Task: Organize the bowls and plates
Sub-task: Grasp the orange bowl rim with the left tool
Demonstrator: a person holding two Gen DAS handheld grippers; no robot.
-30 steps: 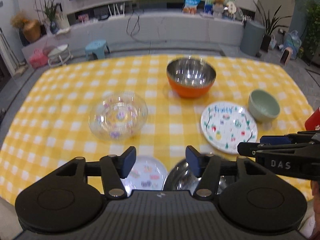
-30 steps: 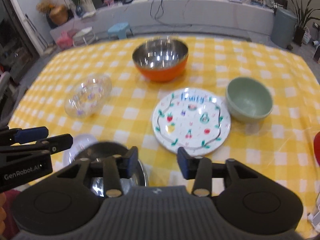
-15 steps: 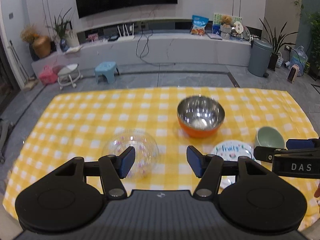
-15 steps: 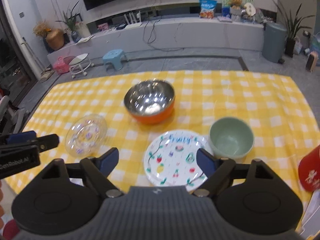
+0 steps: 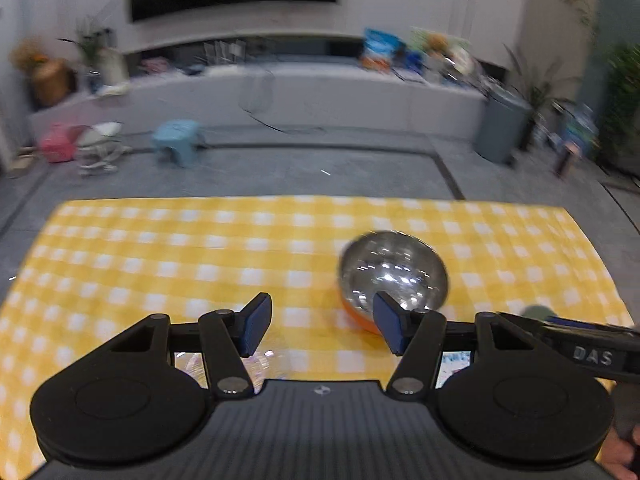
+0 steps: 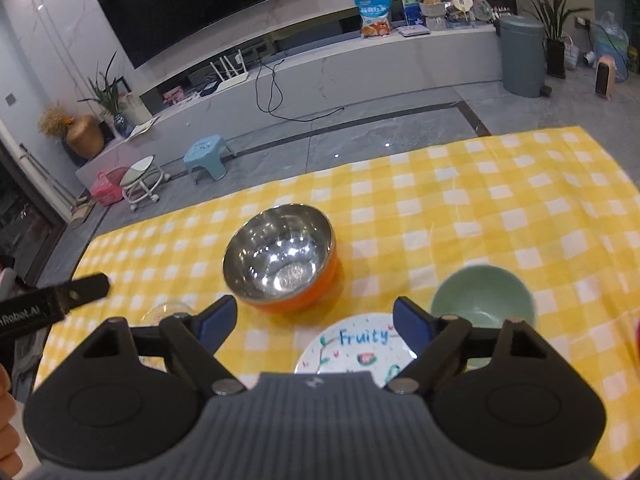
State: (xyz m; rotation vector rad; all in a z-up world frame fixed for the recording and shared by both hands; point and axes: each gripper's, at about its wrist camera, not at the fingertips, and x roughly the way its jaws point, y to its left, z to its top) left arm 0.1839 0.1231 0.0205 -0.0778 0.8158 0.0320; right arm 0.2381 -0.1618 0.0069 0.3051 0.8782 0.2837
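The steel bowl with orange outside (image 6: 280, 264) stands mid-table beyond the round white "Fruity" plate (image 6: 356, 346). Both my jaws are wide open, empty; I should approach the rim squarely before closing.

A yellow-and-white checked cloth (image 6: 460, 216) covers the table, matt and soft. Ahead of the right gripper (image 6: 314, 322), the steel bowl (image 6: 280, 256) shines mirror-bright inside, glossy orange outside. The green bowl (image 6: 482, 298) and "Fruity" plate (image 6: 356, 344) look glazed, smooth.
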